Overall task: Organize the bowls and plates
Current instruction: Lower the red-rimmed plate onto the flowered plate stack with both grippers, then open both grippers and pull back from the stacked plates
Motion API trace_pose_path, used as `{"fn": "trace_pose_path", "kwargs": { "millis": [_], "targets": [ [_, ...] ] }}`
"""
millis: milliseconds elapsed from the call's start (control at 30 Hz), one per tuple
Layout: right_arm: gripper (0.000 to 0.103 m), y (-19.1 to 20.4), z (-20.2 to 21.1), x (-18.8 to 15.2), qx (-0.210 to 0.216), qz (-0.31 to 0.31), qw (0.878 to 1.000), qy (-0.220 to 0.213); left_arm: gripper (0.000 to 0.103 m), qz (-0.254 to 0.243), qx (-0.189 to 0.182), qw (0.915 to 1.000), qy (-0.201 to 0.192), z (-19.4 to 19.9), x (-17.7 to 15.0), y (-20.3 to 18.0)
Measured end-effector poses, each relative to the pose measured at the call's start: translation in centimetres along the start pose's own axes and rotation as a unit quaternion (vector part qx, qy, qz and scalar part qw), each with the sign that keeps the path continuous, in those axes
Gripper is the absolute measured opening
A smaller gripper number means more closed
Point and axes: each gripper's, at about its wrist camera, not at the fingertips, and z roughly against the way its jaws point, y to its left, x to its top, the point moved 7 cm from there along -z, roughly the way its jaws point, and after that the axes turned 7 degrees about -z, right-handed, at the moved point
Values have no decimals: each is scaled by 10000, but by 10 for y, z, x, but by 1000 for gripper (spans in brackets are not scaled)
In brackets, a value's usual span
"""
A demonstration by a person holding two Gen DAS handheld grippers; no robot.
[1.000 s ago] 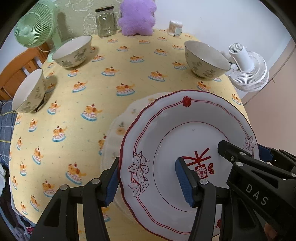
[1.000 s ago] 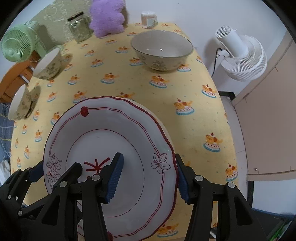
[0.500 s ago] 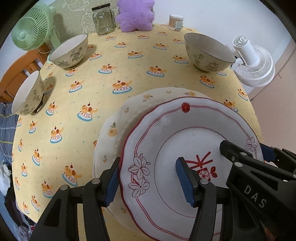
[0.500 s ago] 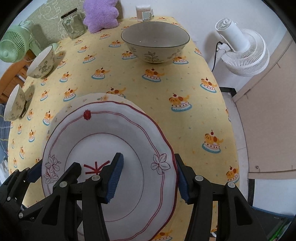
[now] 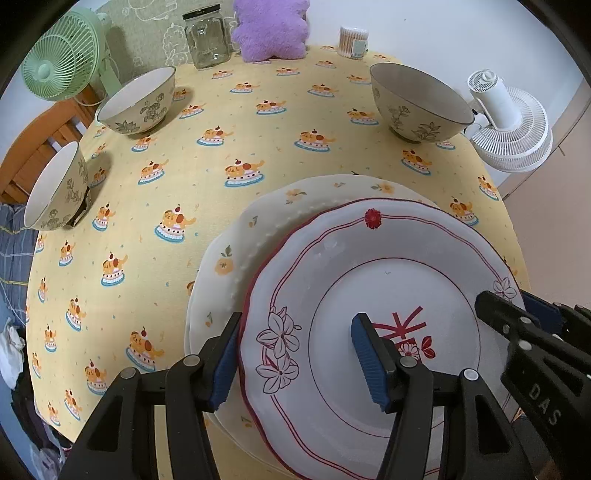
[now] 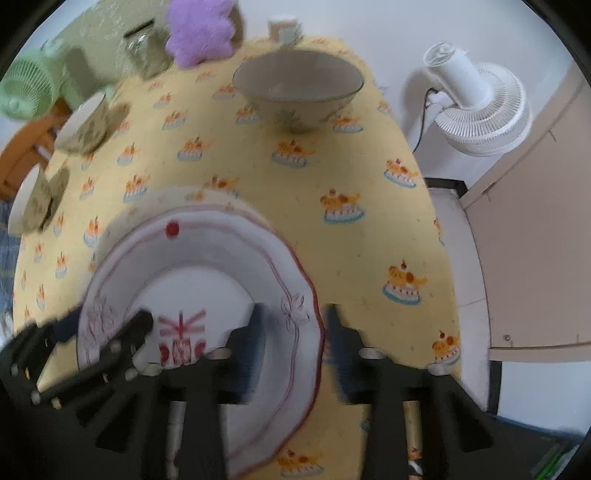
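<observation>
The red-trimmed plate (image 5: 369, 295), glossy white ceramic with a scalloped rim, thin red rings, outlined flowers and a red motif at its centre, lies on top of the yellow-flowered plate (image 5: 258, 229), a cream one with a beaded rim that sticks out beyond it on the far-left side. Both sit at the near edge of the surface (image 5: 221, 155), which is covered in a yellow cloth printed with cartoon dogs on cakes.

The left hand-held gripper (image 5: 295, 356) is spread, its ribbed blue pads either side of the red-trimmed plate's left rim, one outside the edge and one over the plate's well; whether the pads touch it cannot be told. The right hand-held gripper (image 6: 291, 347) also stands spread across the plate's right rim, one finger over the plate and one outside it.

The left view is sharp and shows the two plates' overlap, a tilted floral bowl (image 5: 59, 188) at the left edge, a second floral bowl (image 5: 138, 101), a wide floral bowl (image 5: 417, 103), a glass jar (image 5: 207, 37), a fuzzy purple cushion (image 5: 271, 27) and a green fan (image 5: 61, 55). The right view is motion-blurred but shows more of the white fan (image 6: 480, 107) with its cord, beside the surface.
</observation>
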Motion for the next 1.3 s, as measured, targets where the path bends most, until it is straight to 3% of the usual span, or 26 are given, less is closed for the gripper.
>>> {"fn": "trace_pose_path", "kwargs": {
  "millis": [400, 500, 1067, 1300],
  "targets": [
    [30, 4, 1, 1, -182, 37, 9998, -24, 60, -181, 185, 9996, 95, 3, -2, 0],
    [28, 12, 9, 3, -297, 270, 9990, -208, 60, -211, 249, 9995, 32, 7, -2, 1],
    [29, 28, -3, 7, -161, 56, 9996, -213, 60, 52, 282, 9995, 98, 10, -11, 30],
    [34, 33, -9, 7, -347, 87, 9991, -233, 60, 125, 248, 9994, 221, 4, -16, 36]
  ]
}}
